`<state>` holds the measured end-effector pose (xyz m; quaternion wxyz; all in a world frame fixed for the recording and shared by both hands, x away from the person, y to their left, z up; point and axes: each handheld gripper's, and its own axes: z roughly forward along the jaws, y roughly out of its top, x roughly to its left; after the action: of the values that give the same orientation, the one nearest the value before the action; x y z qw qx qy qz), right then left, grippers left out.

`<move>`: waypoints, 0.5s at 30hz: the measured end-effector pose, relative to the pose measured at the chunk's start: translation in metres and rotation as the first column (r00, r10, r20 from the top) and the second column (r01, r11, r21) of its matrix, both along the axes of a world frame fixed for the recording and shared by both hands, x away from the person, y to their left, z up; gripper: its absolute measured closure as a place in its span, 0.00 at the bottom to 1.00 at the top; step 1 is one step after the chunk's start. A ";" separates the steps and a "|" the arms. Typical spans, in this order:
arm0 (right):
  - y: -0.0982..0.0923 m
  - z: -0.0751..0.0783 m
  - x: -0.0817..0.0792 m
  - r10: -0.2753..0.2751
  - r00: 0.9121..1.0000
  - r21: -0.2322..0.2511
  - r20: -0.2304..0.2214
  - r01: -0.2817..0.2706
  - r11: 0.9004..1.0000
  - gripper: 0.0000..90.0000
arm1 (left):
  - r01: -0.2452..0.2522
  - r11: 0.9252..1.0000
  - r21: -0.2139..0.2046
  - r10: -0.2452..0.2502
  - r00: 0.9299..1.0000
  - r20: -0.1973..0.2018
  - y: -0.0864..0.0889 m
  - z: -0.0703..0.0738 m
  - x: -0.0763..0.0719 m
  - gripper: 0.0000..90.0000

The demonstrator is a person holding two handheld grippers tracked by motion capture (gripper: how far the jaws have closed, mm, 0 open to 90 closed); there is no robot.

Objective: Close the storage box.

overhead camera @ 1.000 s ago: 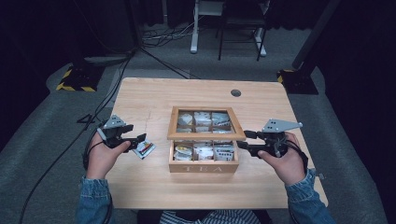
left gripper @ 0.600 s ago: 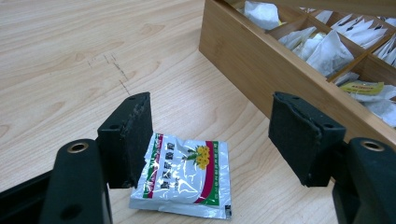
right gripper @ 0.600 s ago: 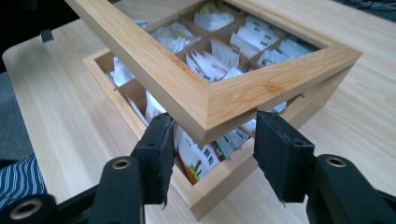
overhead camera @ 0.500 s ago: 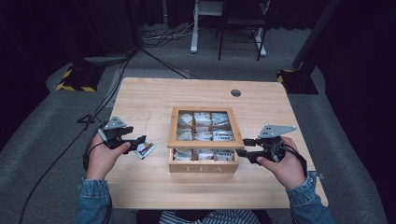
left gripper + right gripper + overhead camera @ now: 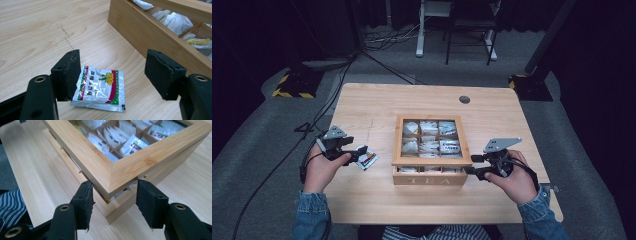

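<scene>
Since a second ago the lid [image 5: 432,141] of the tea box [image 5: 432,176] has dropped a lot: it was tipped up steeply toward the back, now it's nearly down, with the front right corner a bit above the box. The right gripper [image 5: 113,202] has come down with it and has that corner of the lid between its jaws, clamped on it, and in the high view the right gripper [image 5: 471,171] sits at the box's front right corner. The left gripper [image 5: 112,75] hasn't shifted, jaws spread apart over a silver tea packet [image 5: 100,88] lying flat on the table [image 5: 377,105], with the left jaw right at its edge. From above, the packet [image 5: 367,159] is just left of the box, by the left gripper [image 5: 360,154].
</scene>
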<state>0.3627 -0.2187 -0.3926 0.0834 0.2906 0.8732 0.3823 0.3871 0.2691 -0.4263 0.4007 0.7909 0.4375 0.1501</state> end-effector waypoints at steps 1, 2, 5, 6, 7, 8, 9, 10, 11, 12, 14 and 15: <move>0.000 -0.001 0.000 -0.001 1.000 -0.006 -0.001 0.001 1.000 0.53 | 0.000 1.000 0.001 0.000 1.000 0.000 0.000 0.000 0.000 0.33; 0.001 -0.002 0.000 0.001 1.000 -0.010 -0.006 -0.001 1.000 0.53 | 0.001 1.000 0.001 -0.001 1.000 0.000 0.000 0.000 0.001 0.33; 0.002 -0.004 0.000 0.005 1.000 -0.022 -0.012 -0.005 1.000 0.53 | -0.001 1.000 -0.003 0.001 1.000 -0.002 -0.001 0.000 0.001 0.33; 0.002 -0.005 0.000 0.006 1.000 -0.027 -0.013 -0.006 1.000 0.53 | -0.002 1.000 -0.003 0.002 1.000 -0.002 -0.001 0.000 0.001 0.33; 0.002 -0.005 0.000 0.007 1.000 -0.033 -0.016 -0.007 0.999 0.53 | -0.002 1.000 -0.003 0.002 1.000 -0.002 -0.001 0.000 0.001 0.33; 0.003 -0.006 0.000 0.010 1.000 -0.042 -0.016 -0.011 0.999 0.53 | -0.002 1.000 -0.004 0.002 1.000 -0.002 -0.001 0.000 0.001 0.33; 0.003 -0.008 0.000 0.011 1.000 -0.048 -0.019 -0.012 0.999 0.53 | -0.002 1.000 -0.005 0.002 1.000 -0.002 0.000 -0.001 0.001 0.33; 0.004 -0.008 0.000 0.010 1.000 -0.053 -0.022 -0.011 0.999 0.53 | -0.003 1.000 -0.003 0.003 1.000 0.002 0.000 -0.001 0.002 0.33; 0.004 -0.010 0.000 0.013 1.000 -0.061 -0.026 -0.015 0.998 0.53 | -0.006 1.000 -0.004 0.006 1.000 0.002 0.000 -0.001 0.002 0.33; 0.005 -0.011 0.000 0.012 0.999 -0.064 -0.030 -0.014 0.998 0.53 | -0.003 1.000 -0.002 0.003 1.000 0.003 0.000 -0.001 0.002 0.33; 0.005 -0.012 0.000 0.012 0.999 -0.069 -0.032 -0.015 0.998 0.53 | -0.001 1.000 0.000 0.001 1.000 0.002 0.000 0.000 0.002 0.33; 0.006 -0.013 0.000 0.013 0.999 -0.075 -0.035 -0.016 0.997 0.53 | -0.002 1.000 -0.002 0.002 1.000 0.003 -0.001 -0.001 0.002 0.33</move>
<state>0.3631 -0.2132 -0.4059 0.0765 0.2873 0.8903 0.3449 0.3895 0.2685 -0.4270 0.4018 0.7898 0.4380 0.1514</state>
